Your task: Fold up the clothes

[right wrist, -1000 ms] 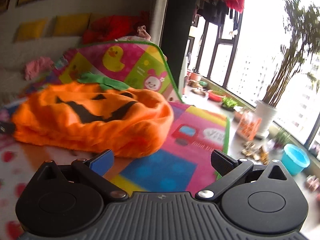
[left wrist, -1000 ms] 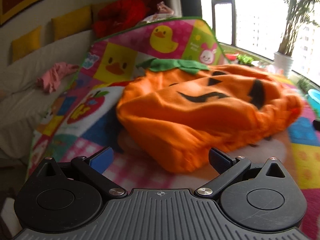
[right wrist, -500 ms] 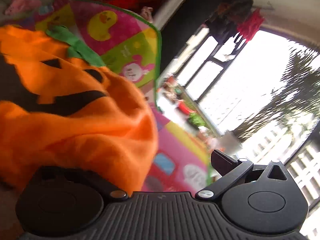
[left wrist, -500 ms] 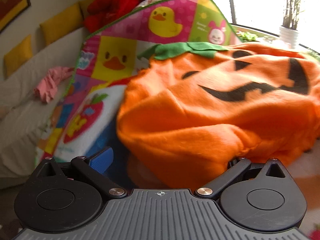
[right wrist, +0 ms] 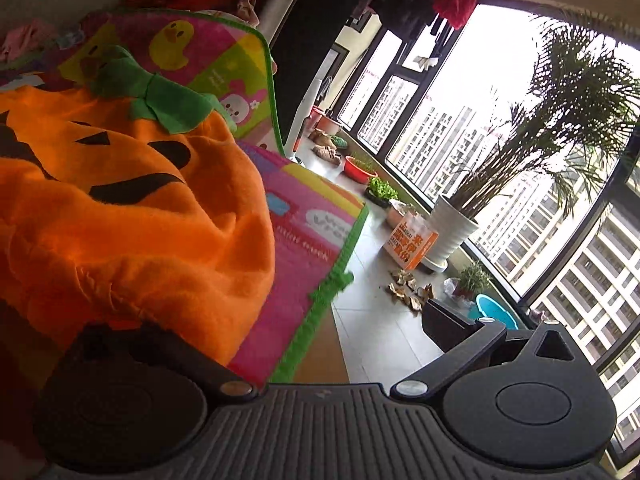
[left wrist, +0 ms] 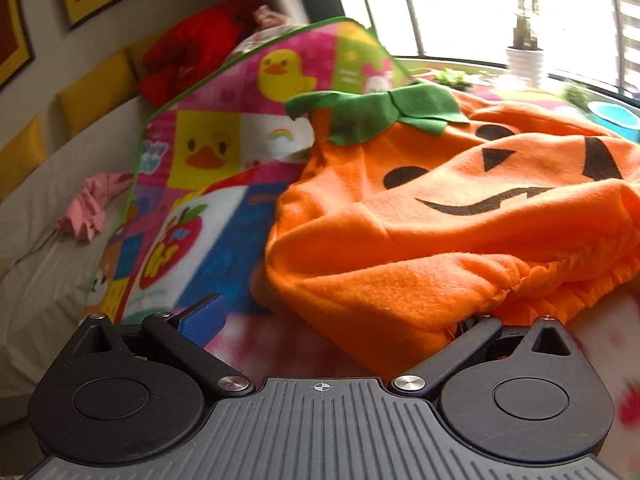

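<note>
- The orange pumpkin costume [left wrist: 420, 240] lies crumpled on the colourful play mat [left wrist: 208, 152], its green leaf collar [left wrist: 380, 114] toward 12 o'clock.
- Left gripper [left wrist: 332, 320]: fingers spread wide — the blue-padded one [left wrist: 202, 318] bare at 9 o'clock, the other hidden under the costume's hem at 3 o'clock.
- Right gripper [right wrist: 304, 332]: fingers also apart — one buried beneath orange fleece [right wrist: 120, 220] at 9 o'clock, the other [right wrist: 448, 326] free at 3 o'clock over the tiled floor [right wrist: 372, 320].

- Left gripper [left wrist: 328, 320] has moved in on the pumpkin costume [left wrist: 460, 216]; orange fleece now covers its right finger.
- Right gripper [right wrist: 280, 320] likewise closed in, its left finger now buried under the hem.
</note>
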`<state>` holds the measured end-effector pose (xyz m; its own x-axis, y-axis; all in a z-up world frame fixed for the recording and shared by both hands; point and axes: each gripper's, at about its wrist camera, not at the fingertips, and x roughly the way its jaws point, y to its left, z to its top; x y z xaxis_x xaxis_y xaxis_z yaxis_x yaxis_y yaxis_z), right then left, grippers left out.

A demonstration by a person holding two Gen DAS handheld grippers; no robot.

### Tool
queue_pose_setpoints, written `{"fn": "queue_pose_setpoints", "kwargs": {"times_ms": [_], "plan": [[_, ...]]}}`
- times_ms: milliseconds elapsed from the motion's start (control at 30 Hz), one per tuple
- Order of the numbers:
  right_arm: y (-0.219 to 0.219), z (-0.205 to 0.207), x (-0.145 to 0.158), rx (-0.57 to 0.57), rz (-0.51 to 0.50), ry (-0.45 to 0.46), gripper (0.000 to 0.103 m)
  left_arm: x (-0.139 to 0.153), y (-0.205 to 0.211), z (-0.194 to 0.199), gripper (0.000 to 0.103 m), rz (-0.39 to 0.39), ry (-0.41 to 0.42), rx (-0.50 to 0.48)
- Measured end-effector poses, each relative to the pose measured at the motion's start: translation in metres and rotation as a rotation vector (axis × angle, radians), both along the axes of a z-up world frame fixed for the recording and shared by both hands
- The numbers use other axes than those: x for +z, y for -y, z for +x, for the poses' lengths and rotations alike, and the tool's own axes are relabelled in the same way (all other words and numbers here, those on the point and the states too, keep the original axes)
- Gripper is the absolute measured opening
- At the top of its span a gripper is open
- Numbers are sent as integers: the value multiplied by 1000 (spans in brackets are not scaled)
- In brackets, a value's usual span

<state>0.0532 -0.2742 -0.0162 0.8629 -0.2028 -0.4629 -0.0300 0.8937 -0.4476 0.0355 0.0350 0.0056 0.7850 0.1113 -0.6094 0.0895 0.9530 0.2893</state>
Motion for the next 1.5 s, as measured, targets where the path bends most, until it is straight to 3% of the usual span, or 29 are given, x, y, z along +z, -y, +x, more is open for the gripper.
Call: {"fn": "queue_pose_setpoints", "kwargs": {"times_ms": [167, 300, 467, 567, 733, 900, 1033, 1100, 1200, 1267, 1367, 1433, 1500], "plan": [[20, -54, -6, -10, 82, -49, 103, 2, 11, -53, 103, -17, -24, -45], [24, -68, -12, 7, 108, -54, 103, 7, 18, -71, 103, -42, -60, -93], [29, -92, 12, 158, 135, -51, 103, 44, 15, -90, 103, -185, -24, -247], [34, -110, 29, 285, 154, -65, 103, 66, 14, -87, 103, -276, 27, -310], [42, -136, 46, 394, 112, -63, 103, 77, 27, -46, 103, -366, 66, -295], [48, -141, 54, 464, 146, -84, 103, 54, 55, 33, 103, -442, 39, -225], [51, -127, 46, 458, 217, -159, 103, 8, 72, 95, 103, -416, -47, -154], [52, -125, 42, 463, 259, -219, 103, -15, 69, 106, 103, -409, -125, -137], [51, -142, 45, 561, 302, -293, 103, -35, 66, 111, 103, -404, -203, -124], [50, -152, 55, 613, 317, -289, 103, -40, 64, 108, 103, -396, -194, -132], [56, -144, 83, 613, 348, -202, 103, -40, 61, 105, 103, -403, -185, -134], [66, -125, 103, 585, 379, -118, 103, -40, 59, 102, 103, -414, -176, -128], [69, -86, 113, 534, 429, -91, 103, -39, 59, 101, 103, -418, -175, -124]]}}
